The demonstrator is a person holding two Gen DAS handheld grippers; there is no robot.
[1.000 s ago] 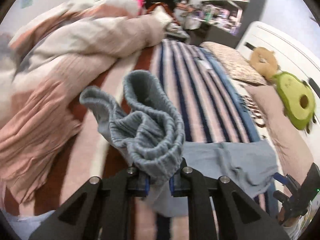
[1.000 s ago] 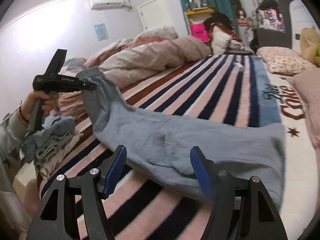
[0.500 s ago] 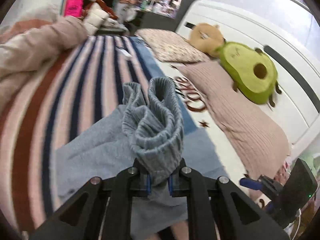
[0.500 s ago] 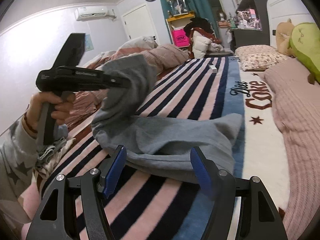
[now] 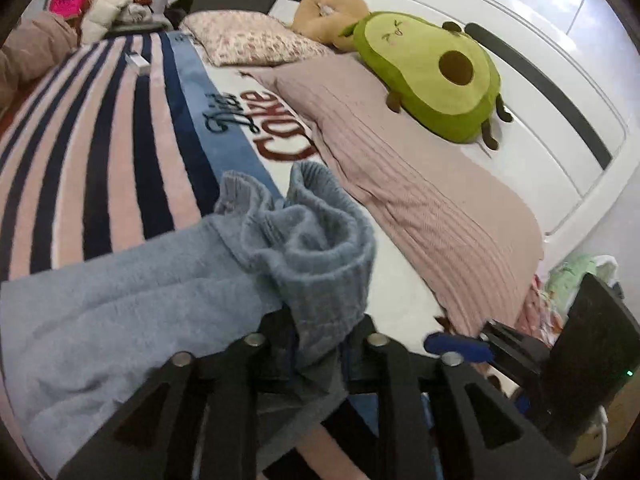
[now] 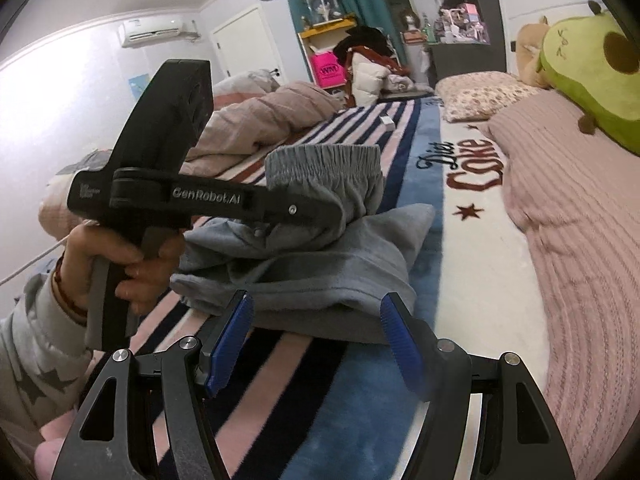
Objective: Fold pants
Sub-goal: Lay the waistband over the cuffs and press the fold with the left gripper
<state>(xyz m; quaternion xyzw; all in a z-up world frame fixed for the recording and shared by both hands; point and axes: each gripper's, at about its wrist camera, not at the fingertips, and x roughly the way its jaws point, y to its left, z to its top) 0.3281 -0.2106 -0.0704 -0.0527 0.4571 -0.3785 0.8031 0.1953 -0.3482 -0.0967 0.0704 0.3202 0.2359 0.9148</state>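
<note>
The grey-blue pants [image 6: 320, 276] lie doubled over on the striped blanket [image 6: 280, 364]. My left gripper [image 5: 316, 340] is shut on the elastic waistband [image 5: 320, 248] and holds it above the lower layer of the pants [image 5: 120, 292]. In the right wrist view the left gripper [image 6: 320, 210] carries the waistband [image 6: 324, 168] over the folded pile. My right gripper [image 6: 316, 340] is open and empty, just in front of the pile's near edge; it also shows in the left wrist view [image 5: 456, 348].
A pink ribbed pillow [image 5: 420, 208] and an avocado plush [image 5: 432, 72] lie to the right by the white headboard [image 5: 520, 60]. A bunched pink duvet [image 6: 260, 120] lies at the back left. A floral pillow [image 6: 480, 94] sits at the far end.
My left gripper has swung the waistband from the left across to the right, over the rest of the pants, doubling them. My right gripper stayed open near the pants' edge.
</note>
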